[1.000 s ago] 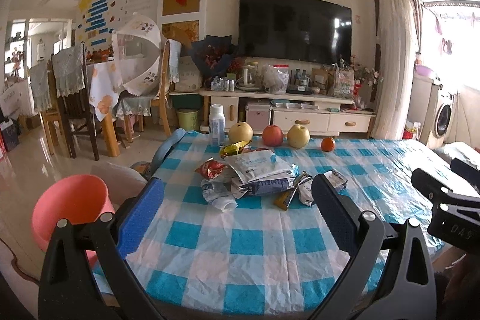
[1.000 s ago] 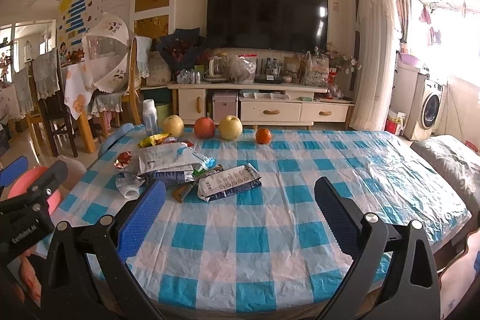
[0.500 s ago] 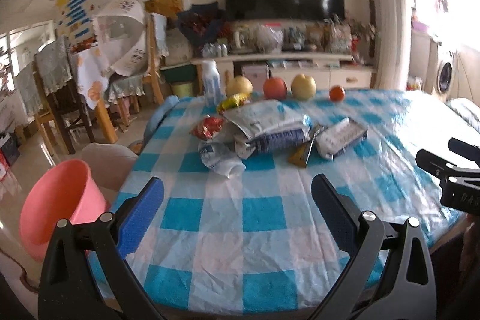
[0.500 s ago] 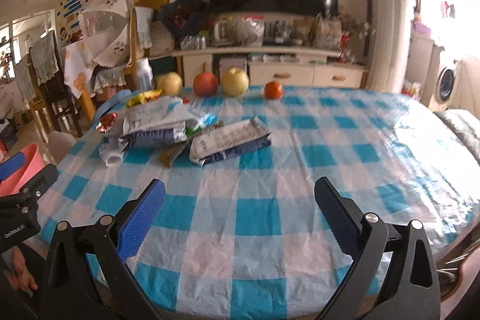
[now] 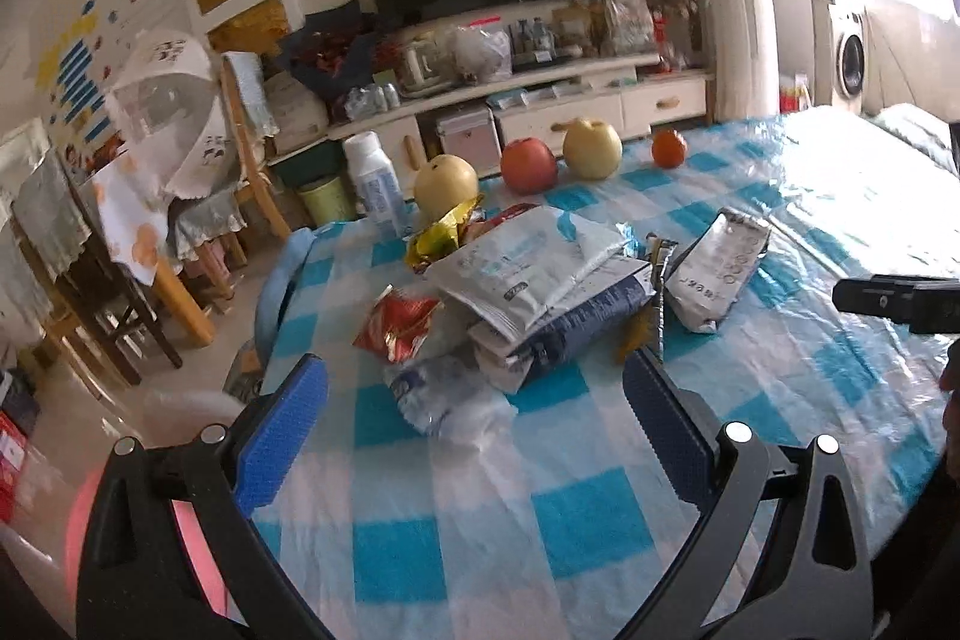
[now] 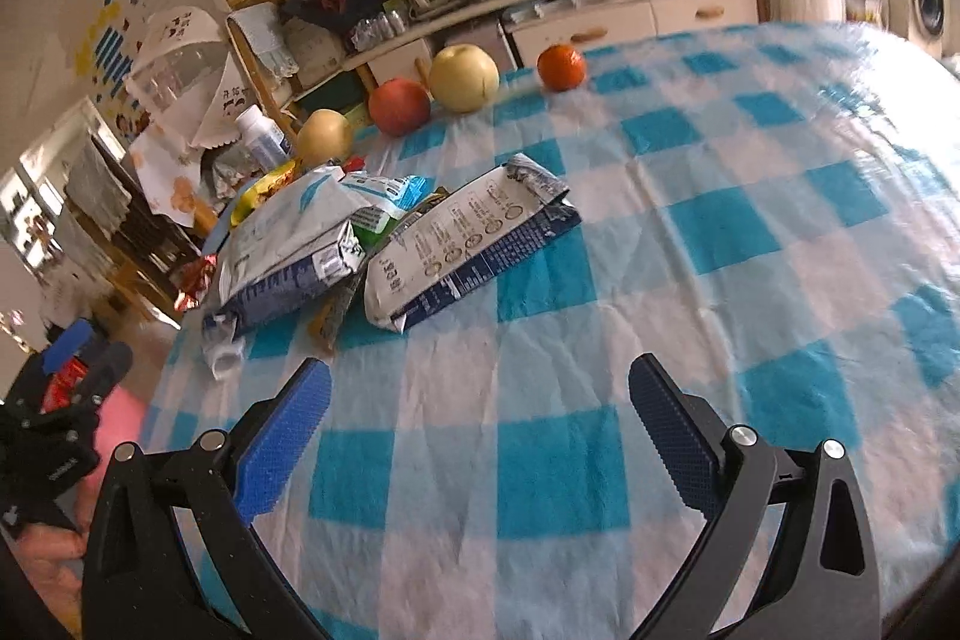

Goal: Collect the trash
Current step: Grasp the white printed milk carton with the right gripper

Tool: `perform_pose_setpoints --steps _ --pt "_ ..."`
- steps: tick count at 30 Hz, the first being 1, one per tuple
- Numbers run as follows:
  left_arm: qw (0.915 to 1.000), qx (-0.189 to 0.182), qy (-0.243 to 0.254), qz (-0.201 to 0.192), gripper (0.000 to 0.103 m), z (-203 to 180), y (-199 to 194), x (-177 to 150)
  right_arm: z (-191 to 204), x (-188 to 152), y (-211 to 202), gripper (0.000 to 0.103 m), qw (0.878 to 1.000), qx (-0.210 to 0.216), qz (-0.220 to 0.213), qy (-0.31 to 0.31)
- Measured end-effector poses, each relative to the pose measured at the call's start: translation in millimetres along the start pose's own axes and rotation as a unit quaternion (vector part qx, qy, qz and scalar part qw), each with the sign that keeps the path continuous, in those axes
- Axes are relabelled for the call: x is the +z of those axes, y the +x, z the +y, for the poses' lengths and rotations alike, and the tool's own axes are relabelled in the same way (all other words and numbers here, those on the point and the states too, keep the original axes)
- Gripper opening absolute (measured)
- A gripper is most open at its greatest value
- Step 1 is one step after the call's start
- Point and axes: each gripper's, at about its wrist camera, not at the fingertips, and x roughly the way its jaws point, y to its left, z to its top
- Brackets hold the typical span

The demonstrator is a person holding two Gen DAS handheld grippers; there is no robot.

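Left gripper (image 5: 474,430) is held level over the near left of the table, jaws spread wide, nothing between the blue pads (image 5: 282,430). Right gripper (image 6: 480,430) is held likewise at the near edge, tilted, jaws wide apart and empty. A hand (image 6: 45,556) is glimpsed at the far left of the right wrist view.

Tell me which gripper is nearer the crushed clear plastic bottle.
Left. The left gripper hangs open right over the crushed plastic bottle, which lies between its fingers. The right gripper, also open, sits farther right over bare tablecloth.
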Motion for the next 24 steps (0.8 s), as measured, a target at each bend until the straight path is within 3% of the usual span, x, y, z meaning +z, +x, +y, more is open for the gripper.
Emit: perform_pose_setpoints --steps 4,7,10,11,12,16,24 --pt "0.9999 -0.001 0.015 0.008 0.099 -4.0 24.6 18.5 0.6 14.2 18.6 0.098 1.000 0.014 0.004 0.005" --pt "0.9988 -0.027 0.028 0.031 0.099 -7.1 55.1 33.6 4.1 24.0 34.4 0.098 1.000 0.016 0.011 -0.001" --pt "0.9964 -0.029 0.061 0.050 0.099 -13.1 78.6 44.4 4.4 33.0 50.1 0.093 1.000 0.023 0.021 -0.001" --pt "0.9948 -0.031 0.080 0.056 0.099 -16.5 86.4 48.0 3.3 35.4 56.1 0.083 0.999 0.022 0.028 0.000" --pt "0.9931 -0.033 0.095 0.061 0.099 -19.1 92.4 51.6 2.3 36.5 60.8 0.081 0.999 0.020 0.032 0.001" --pt "0.9853 -0.059 0.137 0.084 0.099 -27.7 113.8 61.4 -5.6 44.1 77.8 0.081 0.998 0.020 0.048 0.023" --pt "0.9695 -0.071 0.189 0.139 0.099 -30.9 158.2 65.6 3.7 61.3 96.9 0.082 0.999 -0.001 0.046 -0.005"
